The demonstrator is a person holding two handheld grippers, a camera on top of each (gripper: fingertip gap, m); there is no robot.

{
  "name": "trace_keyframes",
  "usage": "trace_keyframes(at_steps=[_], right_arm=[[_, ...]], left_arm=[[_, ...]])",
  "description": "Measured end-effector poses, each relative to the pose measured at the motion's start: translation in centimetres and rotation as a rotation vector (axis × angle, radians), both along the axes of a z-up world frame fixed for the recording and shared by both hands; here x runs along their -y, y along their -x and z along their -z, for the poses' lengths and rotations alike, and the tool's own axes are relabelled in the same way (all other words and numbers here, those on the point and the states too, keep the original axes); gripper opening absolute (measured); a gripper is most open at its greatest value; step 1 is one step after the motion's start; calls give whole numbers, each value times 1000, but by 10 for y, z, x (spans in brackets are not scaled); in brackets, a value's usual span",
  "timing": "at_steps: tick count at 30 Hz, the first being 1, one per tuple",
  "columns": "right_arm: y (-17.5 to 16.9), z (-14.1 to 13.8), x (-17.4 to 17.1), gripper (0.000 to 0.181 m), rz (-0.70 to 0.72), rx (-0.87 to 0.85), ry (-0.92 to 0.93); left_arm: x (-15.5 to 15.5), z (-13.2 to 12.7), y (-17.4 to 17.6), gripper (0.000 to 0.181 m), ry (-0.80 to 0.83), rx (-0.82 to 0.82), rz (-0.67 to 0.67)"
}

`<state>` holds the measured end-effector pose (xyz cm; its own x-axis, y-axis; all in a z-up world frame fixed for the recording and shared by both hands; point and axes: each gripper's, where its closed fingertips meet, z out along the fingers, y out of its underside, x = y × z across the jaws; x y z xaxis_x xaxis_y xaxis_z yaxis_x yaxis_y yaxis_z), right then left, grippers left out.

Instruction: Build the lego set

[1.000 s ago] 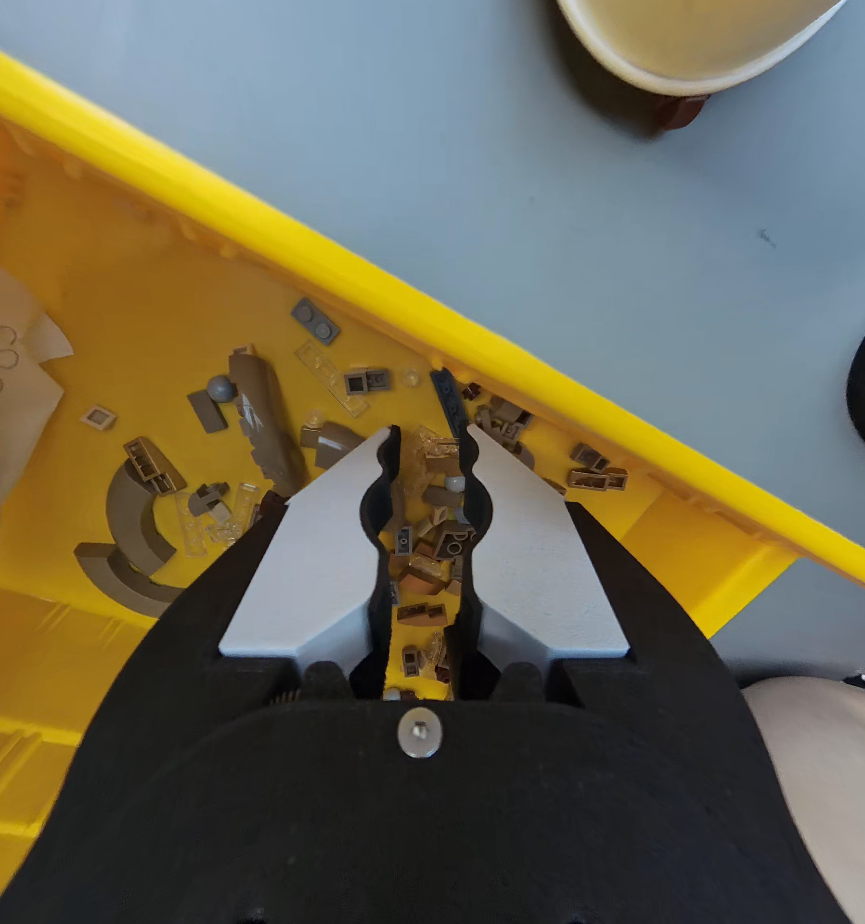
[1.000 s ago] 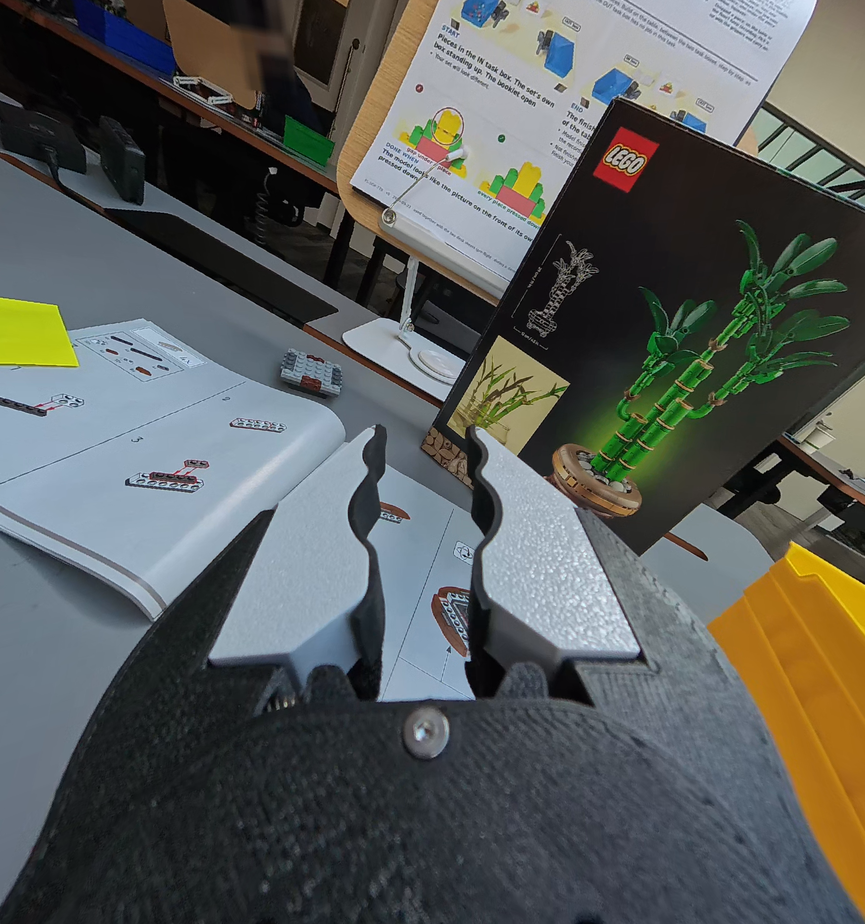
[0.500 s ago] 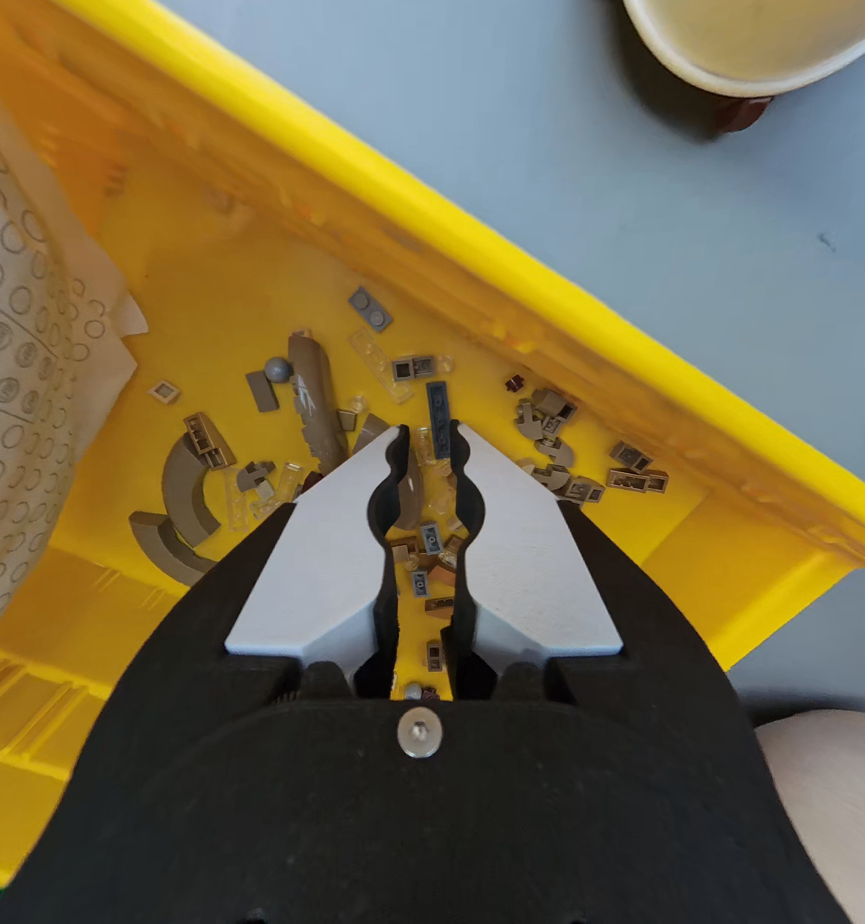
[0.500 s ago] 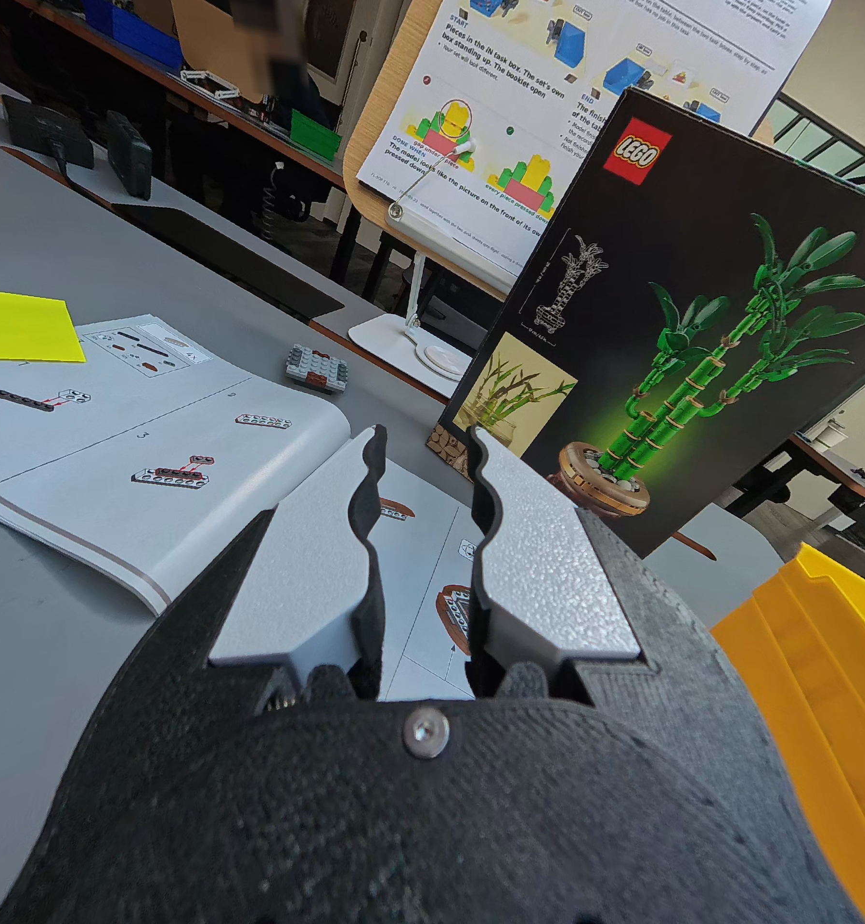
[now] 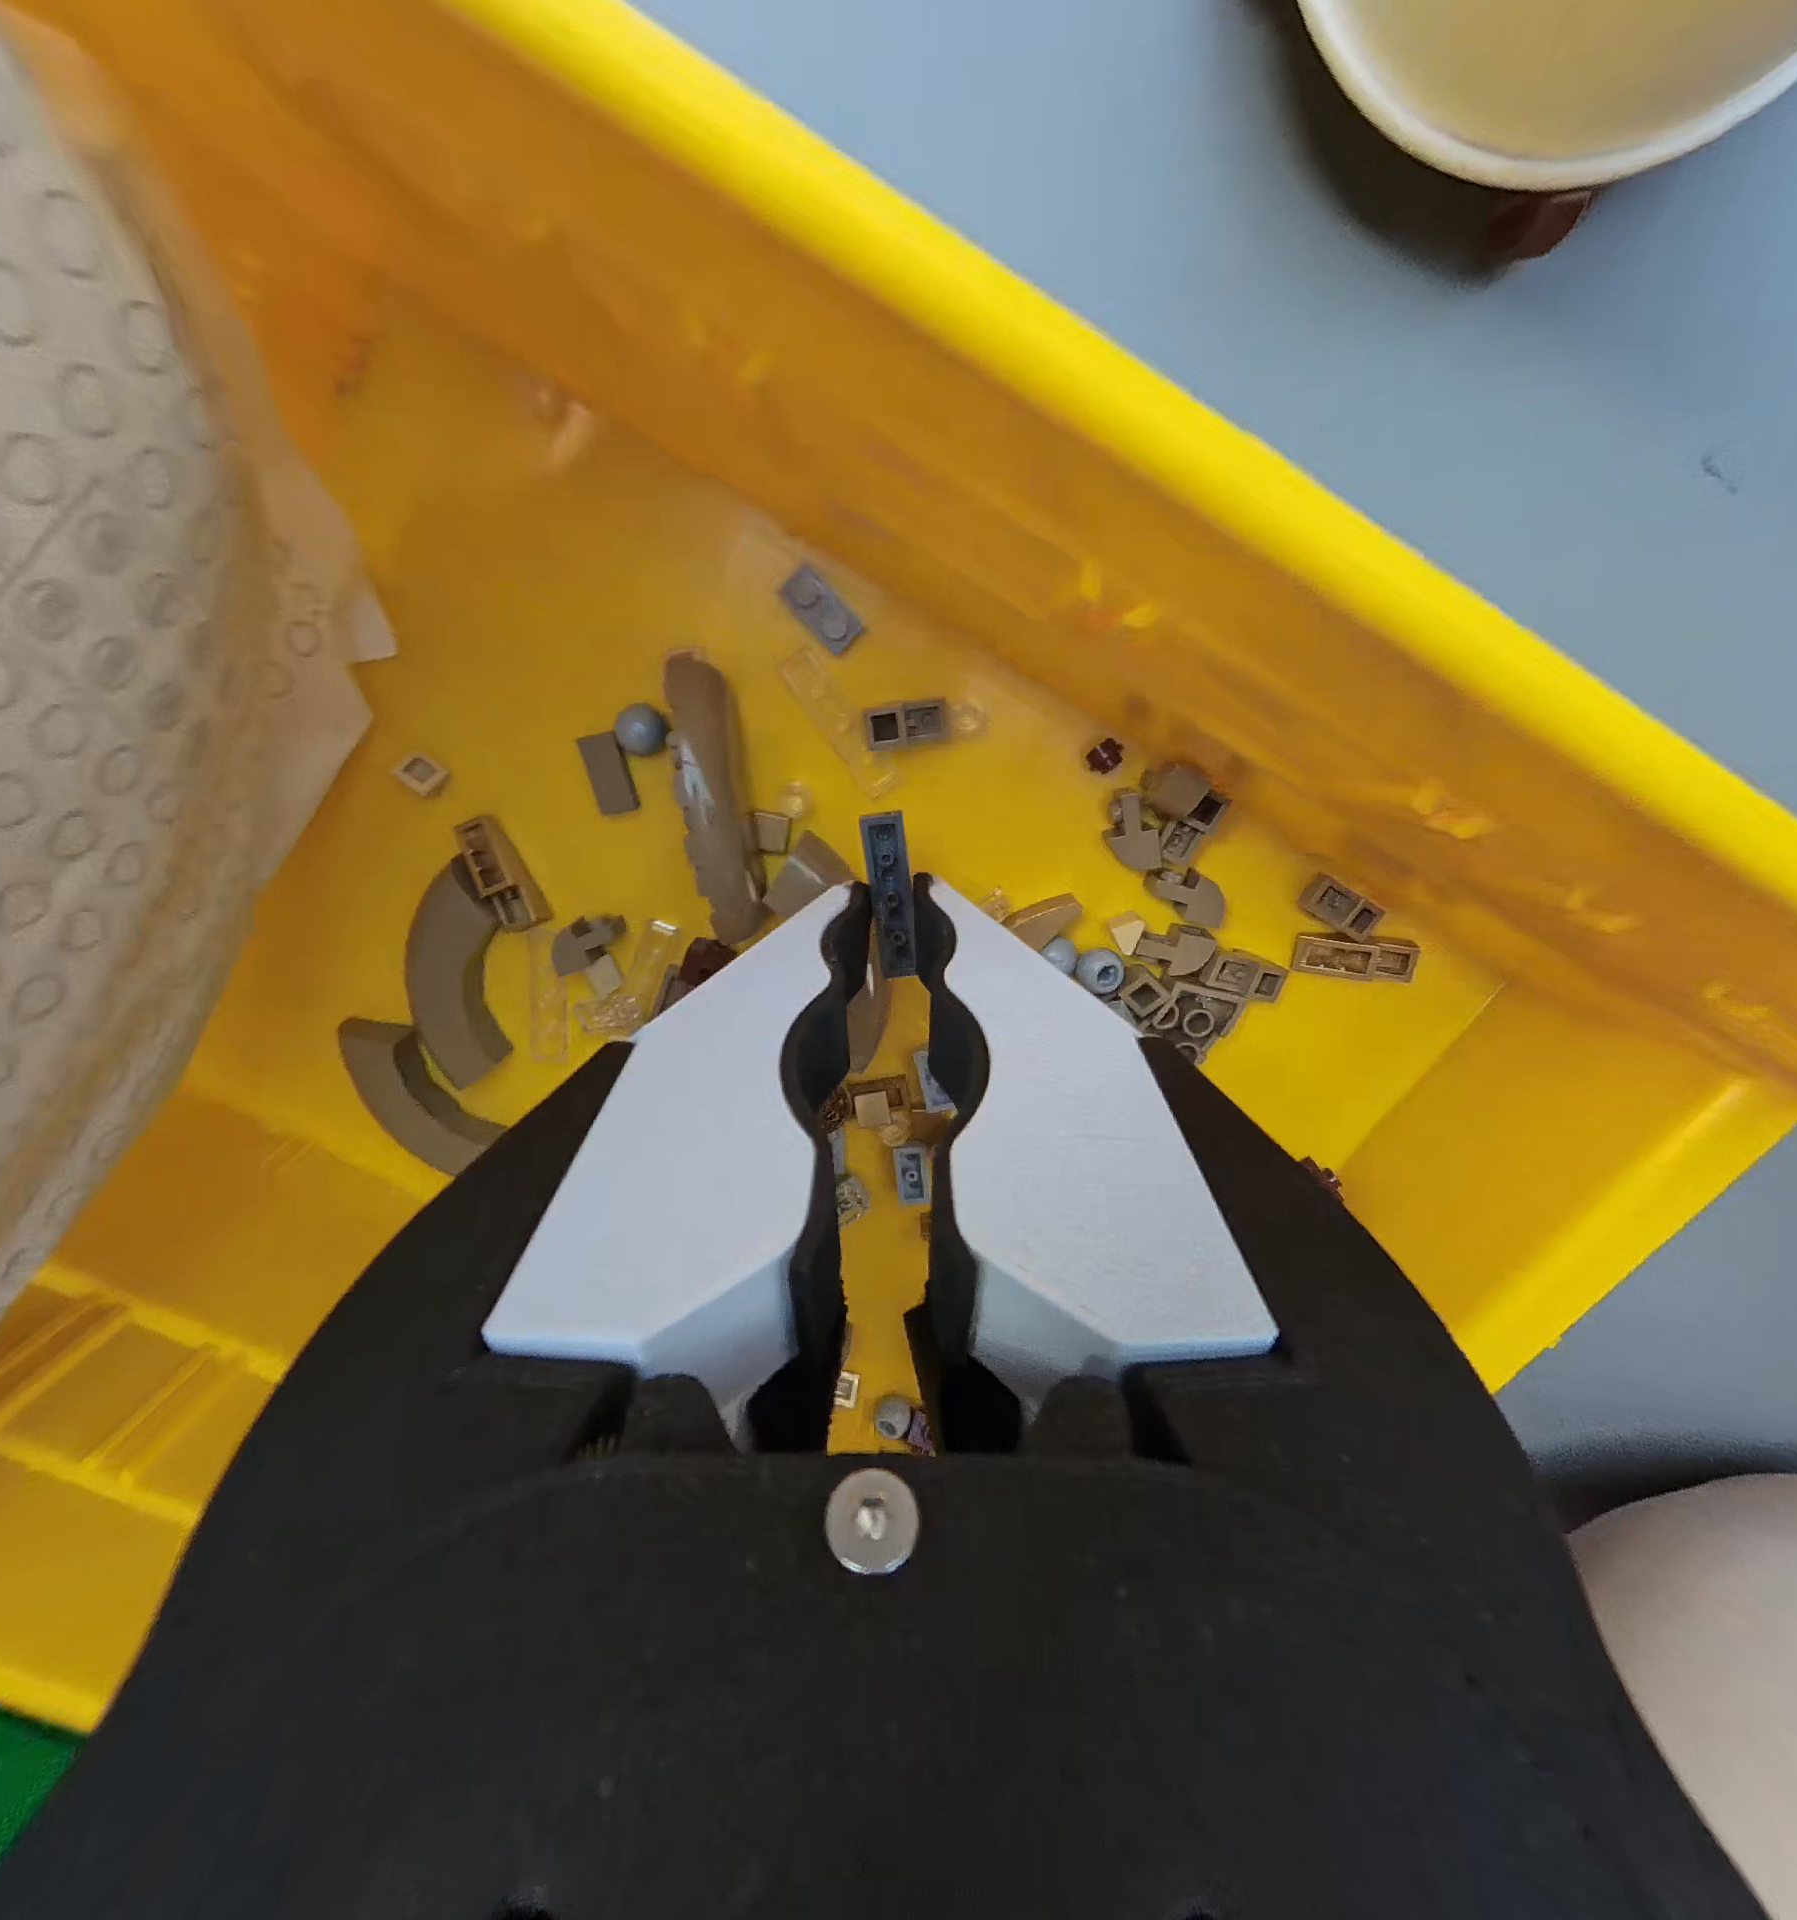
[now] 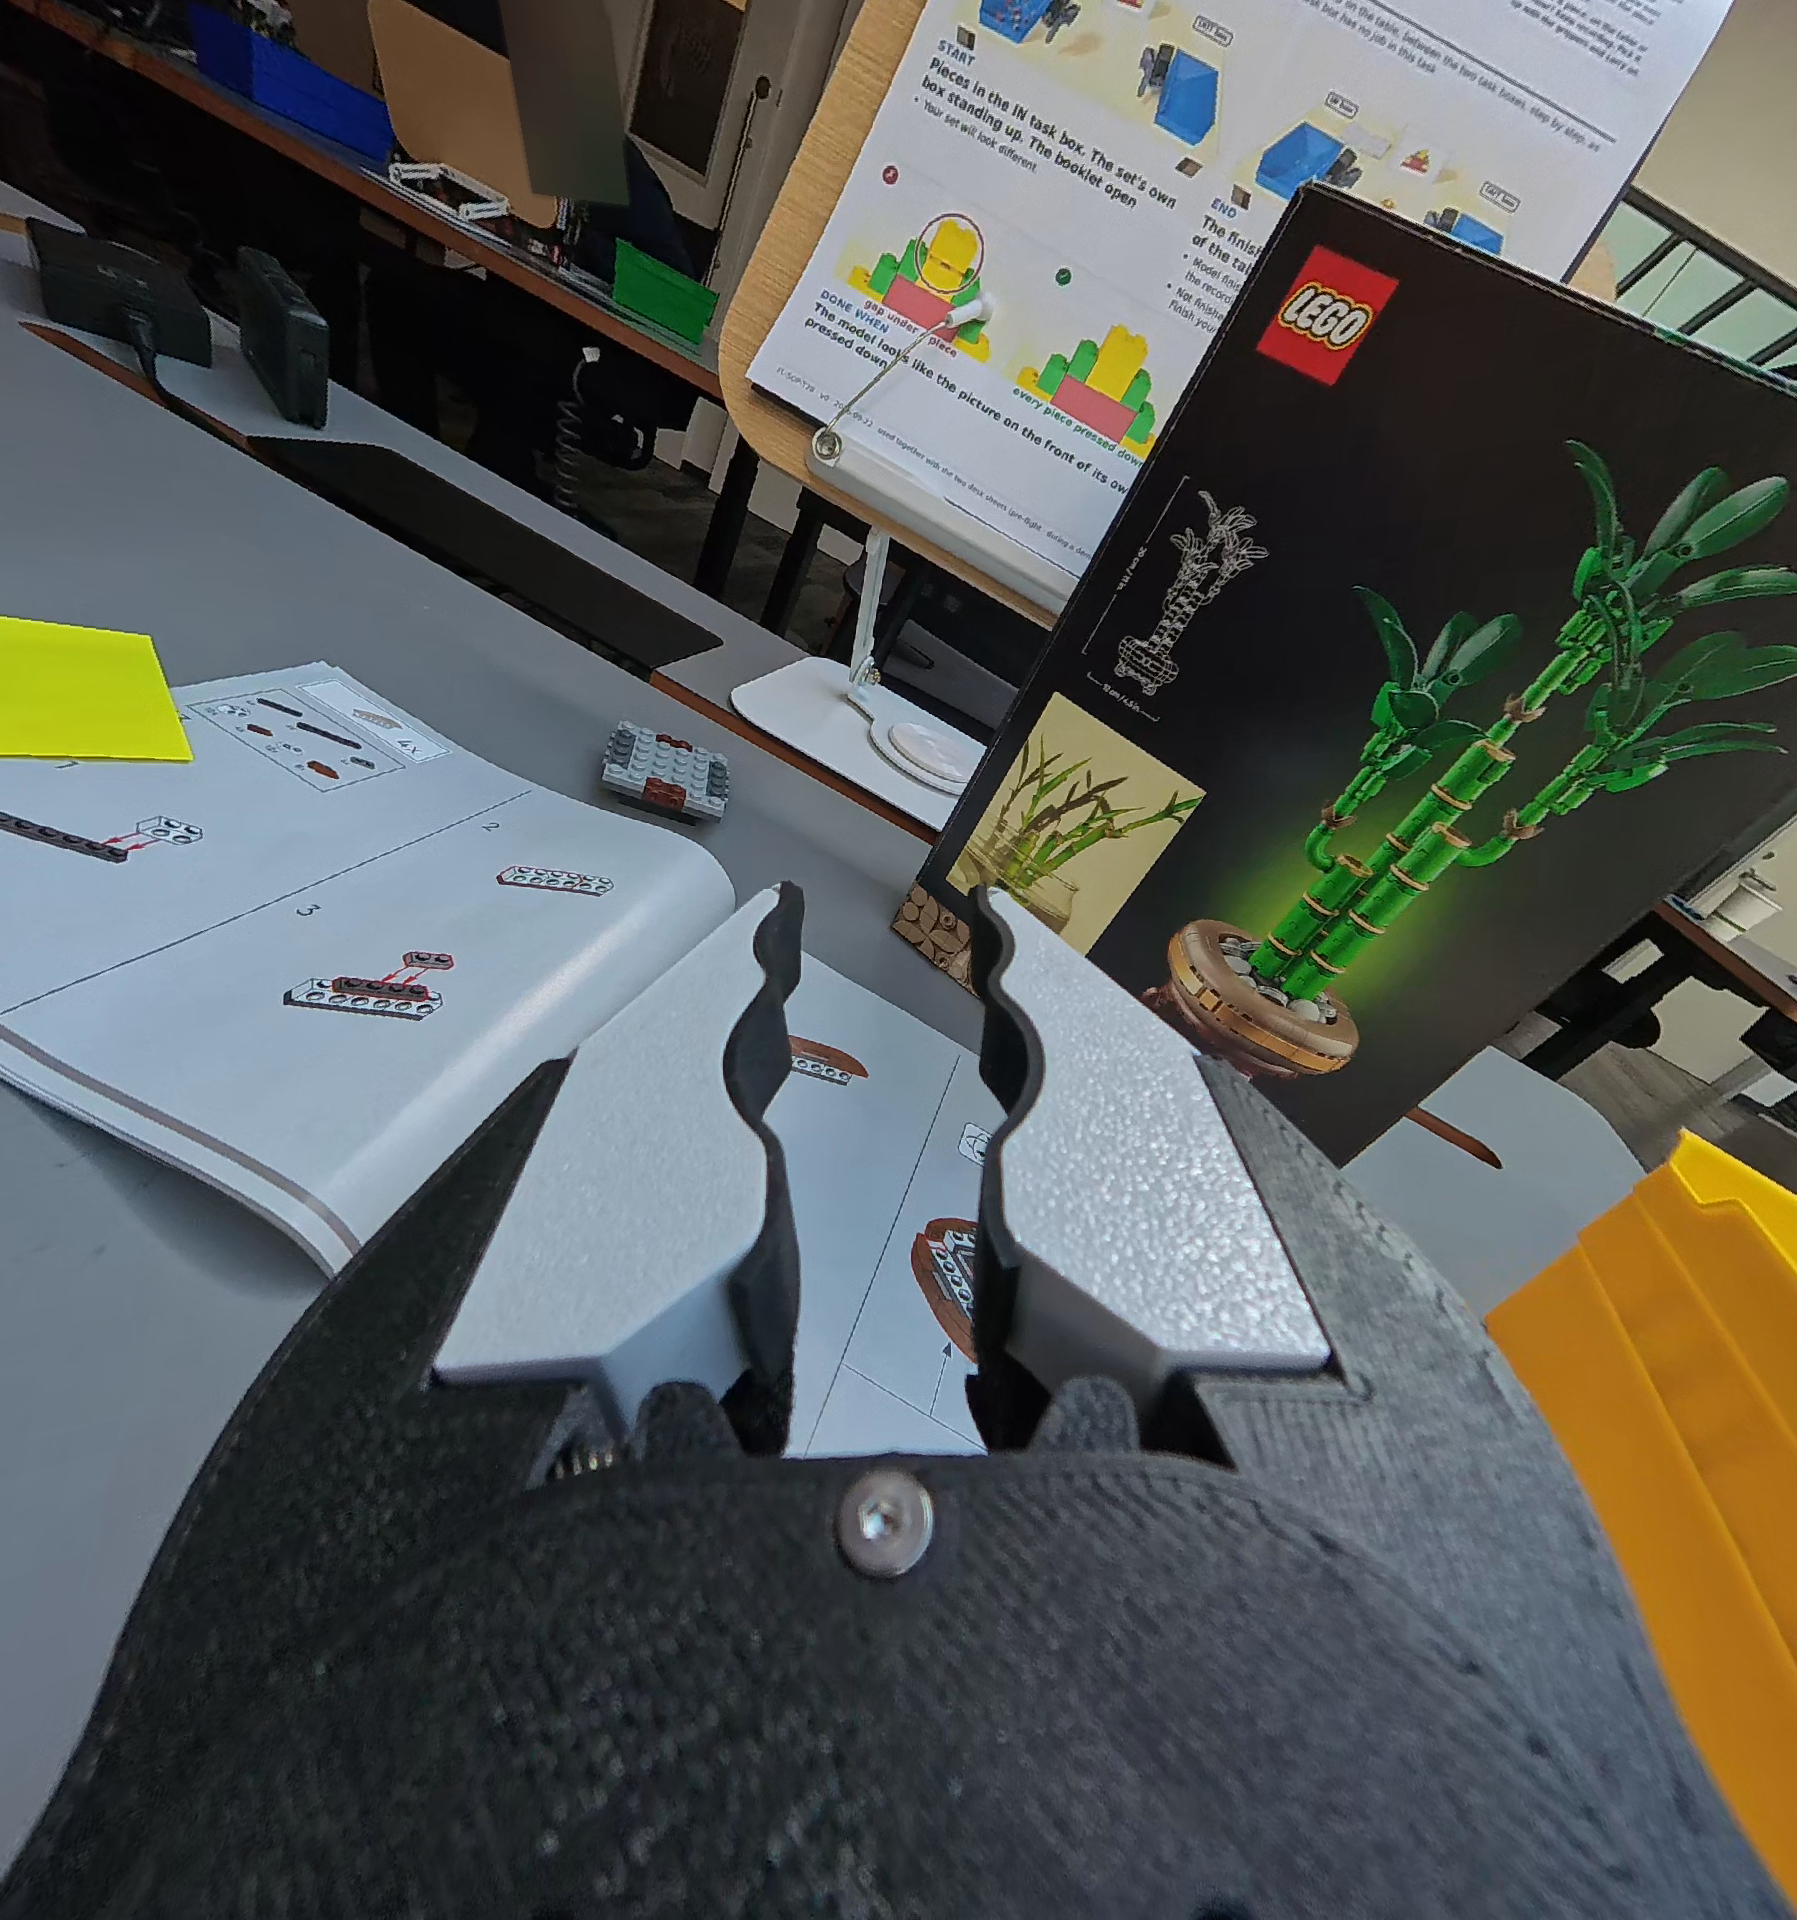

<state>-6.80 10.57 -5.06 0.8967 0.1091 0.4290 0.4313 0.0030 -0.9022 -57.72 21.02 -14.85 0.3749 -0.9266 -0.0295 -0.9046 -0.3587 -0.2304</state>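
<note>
My left gripper (image 5: 890,885) is shut on a narrow dark blue-grey plate (image 5: 888,869) and holds it above the floor of the yellow bin (image 5: 1029,343). Many small tan, brown and grey pieces (image 5: 1180,956) lie loose in the bin below. My right gripper (image 6: 889,894) is open and empty above the open instruction booklet (image 6: 354,935) on the grey table. A small grey and brown partial build (image 6: 665,771) sits on the table beyond the booklet.
A paper bag (image 5: 52,675) with a ring pattern fills the bin's left side. A cream bowl (image 5: 1559,73) stands on the table past the bin. The set's box (image 6: 1445,675) stands upright right of the booklet. A yellow bin wall (image 6: 1725,1403) is at the right; a yellow sheet (image 6: 42,686) at the left. The grippers' ends are close to 55 cm from one another.
My left gripper closed on the dark blue-grey plate and lifted it up from the bin floor. The right gripper has hardly moved.
</note>
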Motion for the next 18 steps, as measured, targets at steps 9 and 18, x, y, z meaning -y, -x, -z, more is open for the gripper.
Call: trace_keyframes(at_steps=[9, 18], right_arm=[[3, -2, -1, 31, -14, -2, -1], [26, -16, 7, 31, -67, 78, -60]], left_arm=[[-4, -75, 3, 6, -53, 379, -141], [38, -169, -40, 6, 29, 799, -60]])
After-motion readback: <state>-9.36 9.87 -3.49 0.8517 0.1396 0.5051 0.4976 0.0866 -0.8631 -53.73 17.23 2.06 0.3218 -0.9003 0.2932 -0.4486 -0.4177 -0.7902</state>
